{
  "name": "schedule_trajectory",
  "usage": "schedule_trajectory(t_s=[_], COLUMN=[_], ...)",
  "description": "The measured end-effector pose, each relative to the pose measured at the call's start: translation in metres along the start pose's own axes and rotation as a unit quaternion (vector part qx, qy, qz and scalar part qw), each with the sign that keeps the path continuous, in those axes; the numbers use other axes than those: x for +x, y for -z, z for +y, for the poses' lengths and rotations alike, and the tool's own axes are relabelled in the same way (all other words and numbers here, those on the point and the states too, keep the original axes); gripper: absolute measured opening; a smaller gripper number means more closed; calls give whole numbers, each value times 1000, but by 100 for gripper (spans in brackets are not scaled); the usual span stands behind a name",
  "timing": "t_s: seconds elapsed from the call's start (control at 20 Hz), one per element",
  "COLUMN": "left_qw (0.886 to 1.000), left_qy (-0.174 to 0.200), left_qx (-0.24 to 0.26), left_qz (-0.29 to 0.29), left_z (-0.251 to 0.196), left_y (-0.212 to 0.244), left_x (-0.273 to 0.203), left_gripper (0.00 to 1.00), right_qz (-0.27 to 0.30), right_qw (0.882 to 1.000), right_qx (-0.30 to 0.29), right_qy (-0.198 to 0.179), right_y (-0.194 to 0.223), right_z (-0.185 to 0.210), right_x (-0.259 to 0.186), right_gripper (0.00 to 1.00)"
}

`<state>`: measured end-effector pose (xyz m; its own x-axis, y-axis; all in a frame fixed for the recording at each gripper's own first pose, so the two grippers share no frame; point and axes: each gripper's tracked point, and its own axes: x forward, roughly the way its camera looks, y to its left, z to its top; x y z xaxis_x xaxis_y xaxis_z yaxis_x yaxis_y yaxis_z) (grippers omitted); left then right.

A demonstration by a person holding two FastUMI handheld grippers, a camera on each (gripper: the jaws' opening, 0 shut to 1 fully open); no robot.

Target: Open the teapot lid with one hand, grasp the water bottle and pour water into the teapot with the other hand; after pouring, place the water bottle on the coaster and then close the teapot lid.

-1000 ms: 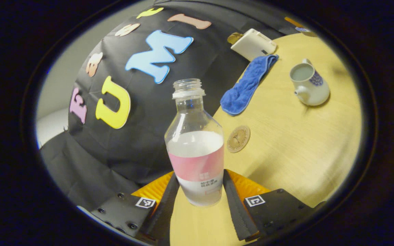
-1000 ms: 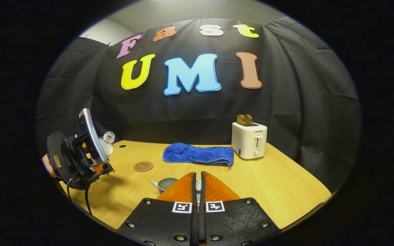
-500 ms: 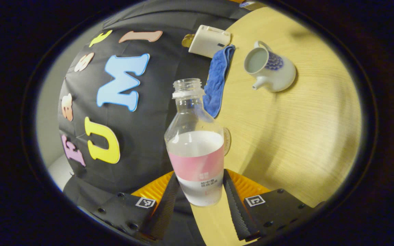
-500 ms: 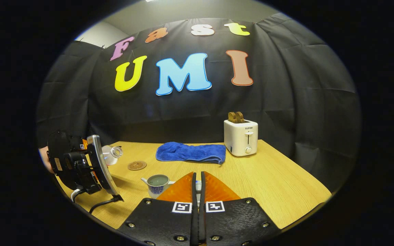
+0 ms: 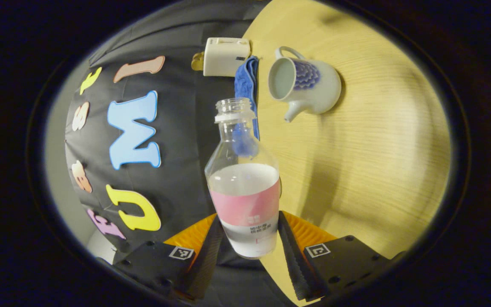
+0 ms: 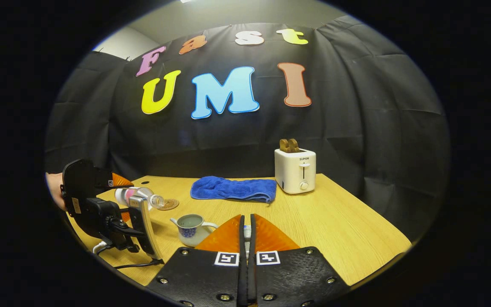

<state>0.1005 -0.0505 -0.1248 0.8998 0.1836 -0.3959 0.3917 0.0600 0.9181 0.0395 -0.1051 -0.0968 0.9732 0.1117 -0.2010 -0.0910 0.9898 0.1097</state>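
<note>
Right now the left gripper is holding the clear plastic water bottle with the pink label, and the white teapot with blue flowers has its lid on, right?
Not quite. The left gripper does hold the clear plastic water bottle with the pink label, but the white teapot with blue flowers has its lid off; the left gripper view shows its open mouth.

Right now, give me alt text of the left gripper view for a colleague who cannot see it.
The left hand-held gripper clamps an uncapped, part-filled water bottle, its mouth aimed toward an open white teapot with a blue pattern on the wooden table. Beyond lie a blue cloth and a white toaster.
</note>
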Motion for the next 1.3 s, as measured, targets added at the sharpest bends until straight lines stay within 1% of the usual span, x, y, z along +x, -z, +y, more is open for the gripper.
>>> schedule_trajectory(t_s=[0.3,0.5,0.7,0.85,1.05,1.3], left_qw=[998,995,990,987,981,972], left_qy=[-3,-9,-16,-21,-30,-38], left_qx=[55,97,138,158,191,229], left_qz=[6,5,9,9,17,28], left_z=[4,16,24,32,38,45], left_y=[-15,-23,-27,-31,-35,-35], left_x=[3,7,5,5,12,9], left_gripper=[87,87,87,87,87,87], right_qz=[0,1,-4,-5,-7,-6], right_qw=[1000,1000,1000,1000,1000,1000], right_qx=[2,2,5,8,17,18], right_qy=[2,-1,0,-2,-3,-7], right_y=[1,3,1,3,2,4], right_z=[-8,-10,-13,-14,-16,-14], right_x=[-3,-4,-8,-9,-10,-11], right_gripper=[1,1,1,1,1,1])
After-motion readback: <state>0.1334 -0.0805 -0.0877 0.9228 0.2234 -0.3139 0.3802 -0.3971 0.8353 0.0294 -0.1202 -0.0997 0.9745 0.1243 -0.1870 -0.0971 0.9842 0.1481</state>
